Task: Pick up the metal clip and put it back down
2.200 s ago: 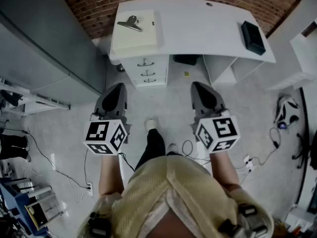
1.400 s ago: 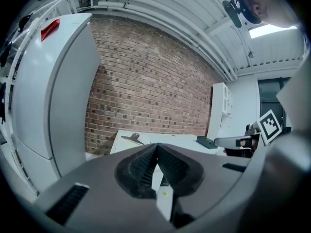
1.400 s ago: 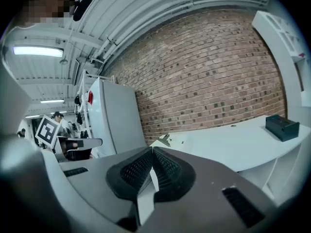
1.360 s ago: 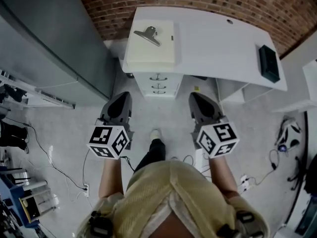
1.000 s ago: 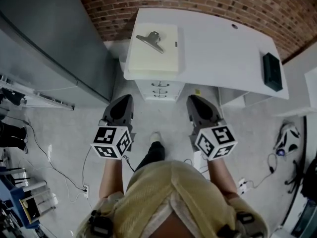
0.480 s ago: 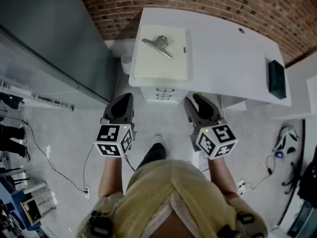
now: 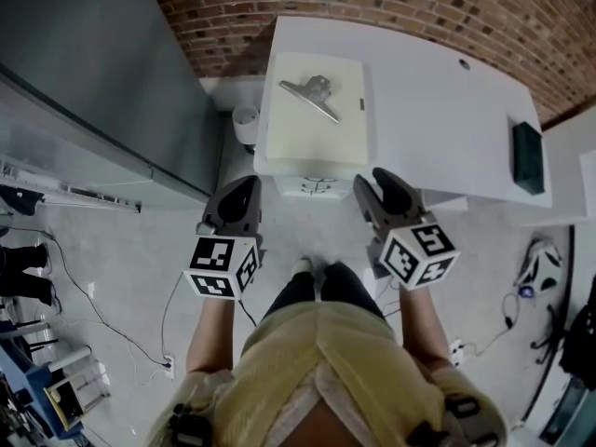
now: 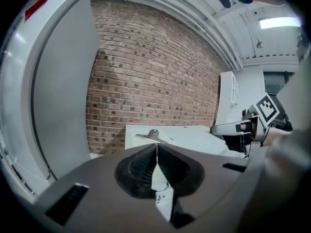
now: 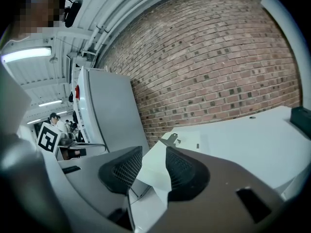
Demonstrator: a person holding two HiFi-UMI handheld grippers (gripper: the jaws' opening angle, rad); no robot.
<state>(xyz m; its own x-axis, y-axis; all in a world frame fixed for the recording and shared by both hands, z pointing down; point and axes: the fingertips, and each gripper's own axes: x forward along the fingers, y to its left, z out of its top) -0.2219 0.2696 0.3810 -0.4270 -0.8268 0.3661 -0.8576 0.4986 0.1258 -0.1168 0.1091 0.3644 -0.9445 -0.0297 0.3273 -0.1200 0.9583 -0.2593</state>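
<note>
Metal clip [image 7: 312, 96] lies flat on the cream pad [image 7: 317, 147] at the left end of the white desk [image 7: 438, 101], in the same spot on the pad as before, untouched. The person has stepped closer since half a second ago, so the desk edge now sits right ahead of both grippers. Left gripper [image 7: 240, 194]: jaws pressed together, empty. Right gripper [image 7: 377, 186]: jaws opening, already wide, nothing between them. The clip is well ahead of both.

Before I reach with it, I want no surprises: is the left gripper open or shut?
Shut. The left gripper shows its fingers meeting along one thin seam in its own view, nothing between them.
</note>
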